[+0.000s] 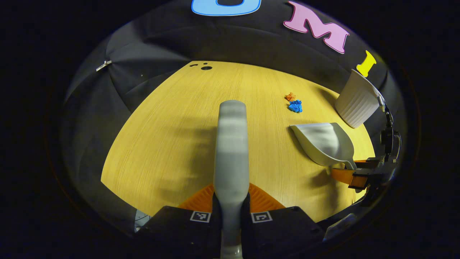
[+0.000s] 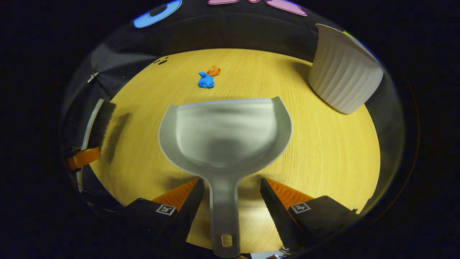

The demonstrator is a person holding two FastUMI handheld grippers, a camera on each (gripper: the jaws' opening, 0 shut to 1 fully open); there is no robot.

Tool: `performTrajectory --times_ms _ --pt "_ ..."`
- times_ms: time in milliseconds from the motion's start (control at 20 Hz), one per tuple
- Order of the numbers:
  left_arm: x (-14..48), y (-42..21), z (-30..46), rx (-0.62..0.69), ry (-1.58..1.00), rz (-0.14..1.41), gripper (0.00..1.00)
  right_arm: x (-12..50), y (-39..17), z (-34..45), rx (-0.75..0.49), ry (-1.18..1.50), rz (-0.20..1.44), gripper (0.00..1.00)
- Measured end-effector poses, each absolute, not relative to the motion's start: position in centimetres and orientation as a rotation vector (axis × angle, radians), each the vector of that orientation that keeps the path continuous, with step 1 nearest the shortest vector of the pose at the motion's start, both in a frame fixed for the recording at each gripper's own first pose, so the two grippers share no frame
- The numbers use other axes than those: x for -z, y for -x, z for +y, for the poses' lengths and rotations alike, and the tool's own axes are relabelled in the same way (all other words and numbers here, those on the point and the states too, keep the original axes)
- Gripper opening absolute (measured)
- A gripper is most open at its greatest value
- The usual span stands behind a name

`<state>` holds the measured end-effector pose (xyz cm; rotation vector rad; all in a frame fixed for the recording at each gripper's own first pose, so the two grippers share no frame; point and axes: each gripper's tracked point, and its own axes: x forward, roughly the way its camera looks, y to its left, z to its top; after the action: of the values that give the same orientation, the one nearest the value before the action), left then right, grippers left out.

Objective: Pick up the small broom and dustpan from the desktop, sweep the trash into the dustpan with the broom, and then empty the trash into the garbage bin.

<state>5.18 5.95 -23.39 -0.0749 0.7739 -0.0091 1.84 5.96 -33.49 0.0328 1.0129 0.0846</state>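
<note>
Our left tongs [image 1: 230, 201] are closed tight on the broom [image 1: 231, 151] handle, holding it over the desk [image 1: 161, 144]. Our right tongs [image 2: 231, 201] stand spread around the dustpan [image 2: 224, 133] handle, neither side visibly pressing it. Beyond the pan lie blue [image 2: 206, 80] and orange scraps [image 2: 214, 71], with the white ribbed bin [image 2: 343, 73] to the far right.

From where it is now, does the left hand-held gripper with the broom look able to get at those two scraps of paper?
Probably yes. The left hand-held gripper grips the broom, and bare table lies between it and the blue scrap and orange scrap. The dustpan sits off to the side, not across the path.
</note>
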Motion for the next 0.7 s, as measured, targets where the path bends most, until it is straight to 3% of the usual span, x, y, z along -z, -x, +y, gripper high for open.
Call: performTrajectory --times_ms 100,300,350,500,550,700 --pt "23.3 -4.9 6.0 -0.014 0.098 0.765 0.27 33.8 -2.8 5.6 -0.063 -0.024 1.003 0.97" --pt "23.9 -4.6 5.2 -0.048 0.145 0.762 0.28 33.2 -3.5 5.5 -0.060 -0.009 1.002 0.82" --pt "24.3 -4.6 4.7 -0.046 0.141 0.764 0.27 33.1 -3.5 5.3 -0.059 -0.006 0.997 0.65" --pt "25.0 -4.6 3.6 -0.036 0.103 0.776 0.27 33.3 -3.4 5.3 -0.082 -0.010 0.994 0.52" --pt "25.1 -4.7 3.2 -0.029 0.099 0.778 0.27 33.3 -3.4 5.3 -0.099 -0.007 0.997 0.41" --pt "25.0 -5.8 2.3 -0.009 0.078 0.783 0.27 33.3 -3.5 5.3 -0.135 -0.023 1.002 0.40"
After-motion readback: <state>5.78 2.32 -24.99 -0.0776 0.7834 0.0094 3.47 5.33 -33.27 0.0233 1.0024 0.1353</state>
